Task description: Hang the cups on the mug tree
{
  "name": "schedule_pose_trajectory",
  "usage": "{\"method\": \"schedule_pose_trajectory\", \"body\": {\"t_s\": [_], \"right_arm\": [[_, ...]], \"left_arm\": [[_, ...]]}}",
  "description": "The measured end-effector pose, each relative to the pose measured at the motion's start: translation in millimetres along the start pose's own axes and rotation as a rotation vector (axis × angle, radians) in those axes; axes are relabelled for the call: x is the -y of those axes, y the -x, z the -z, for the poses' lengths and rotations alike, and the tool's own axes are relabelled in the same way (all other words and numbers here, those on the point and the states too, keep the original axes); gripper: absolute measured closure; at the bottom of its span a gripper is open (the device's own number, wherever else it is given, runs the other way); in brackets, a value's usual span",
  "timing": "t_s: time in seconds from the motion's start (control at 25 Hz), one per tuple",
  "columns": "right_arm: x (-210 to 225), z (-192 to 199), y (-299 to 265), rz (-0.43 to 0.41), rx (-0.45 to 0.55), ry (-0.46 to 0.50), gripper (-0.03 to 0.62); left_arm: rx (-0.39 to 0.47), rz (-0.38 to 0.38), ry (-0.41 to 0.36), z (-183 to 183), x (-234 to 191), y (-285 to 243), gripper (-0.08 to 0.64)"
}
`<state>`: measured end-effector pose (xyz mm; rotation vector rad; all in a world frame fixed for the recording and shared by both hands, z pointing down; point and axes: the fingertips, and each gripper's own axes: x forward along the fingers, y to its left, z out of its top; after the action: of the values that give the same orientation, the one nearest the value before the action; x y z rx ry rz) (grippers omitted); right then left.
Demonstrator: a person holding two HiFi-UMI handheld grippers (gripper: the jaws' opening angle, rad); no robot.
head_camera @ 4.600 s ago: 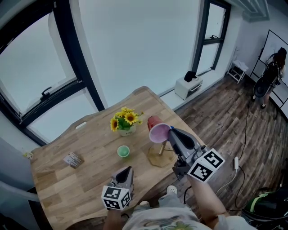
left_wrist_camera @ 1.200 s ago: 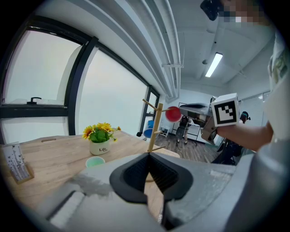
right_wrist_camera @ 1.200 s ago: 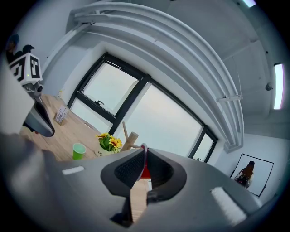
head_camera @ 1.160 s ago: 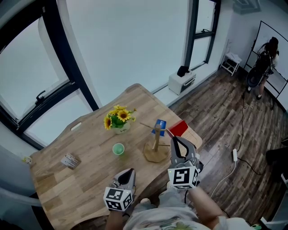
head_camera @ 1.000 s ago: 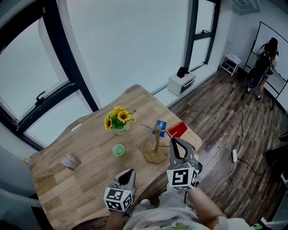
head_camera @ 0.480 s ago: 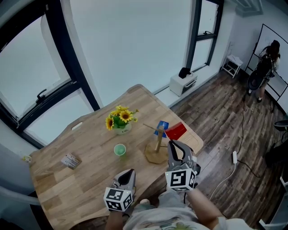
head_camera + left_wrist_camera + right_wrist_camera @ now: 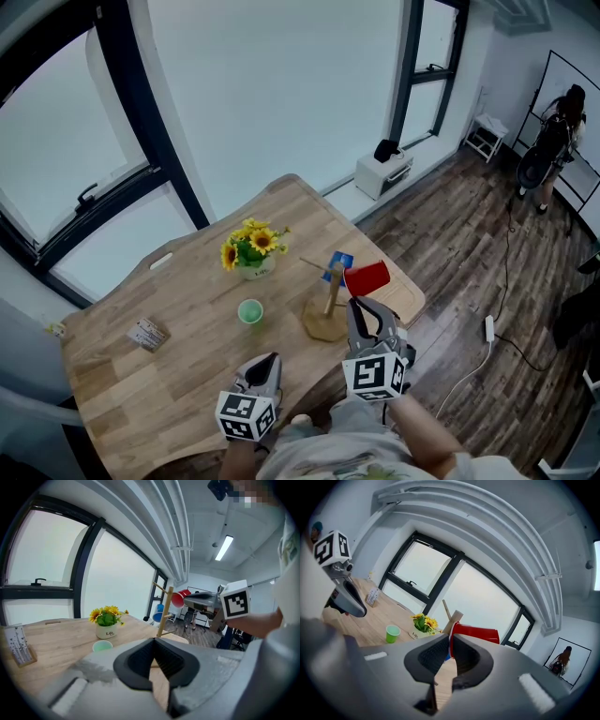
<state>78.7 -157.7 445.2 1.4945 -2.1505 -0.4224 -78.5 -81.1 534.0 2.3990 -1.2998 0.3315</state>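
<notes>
My right gripper (image 7: 353,302) is shut on the rim of a red cup (image 7: 367,277), holding it on its side just right of the wooden mug tree (image 7: 329,302); the pinched rim shows in the right gripper view (image 7: 476,633). A blue cup (image 7: 339,264) hangs on a far peg of the tree. On the table left of the tree stands a small green cup (image 7: 250,311). Near the table's front edge my left gripper (image 7: 270,357) is shut with nothing in it (image 7: 153,640).
A pot of sunflowers (image 7: 251,253) stands behind the green cup, and a small card stand (image 7: 148,333) sits at the left of the wooden table (image 7: 187,375). The table's right edge drops to the floor just past the tree. A person stands far off at right.
The right gripper has brought the red cup slightly closer to the tree's post. The left gripper has stayed where it was.
</notes>
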Motion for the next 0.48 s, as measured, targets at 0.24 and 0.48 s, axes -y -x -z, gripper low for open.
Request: {"method": "schedule_pose_trajectory", "body": {"t_s": [0.24,0.48], "right_arm": [[-5.2,5.5,-0.1,-0.018,-0.016,-0.002,0.566],[-13.4,11.5,-0.2,-0.044,-0.032,-0.01,0.548]], "left_arm": [[-0.004,-0.002,-0.001,0.8,2.1,1.6,0.558],[-0.006,-0.002,0.0,2.7,0.4,4.4,0.558]]}}
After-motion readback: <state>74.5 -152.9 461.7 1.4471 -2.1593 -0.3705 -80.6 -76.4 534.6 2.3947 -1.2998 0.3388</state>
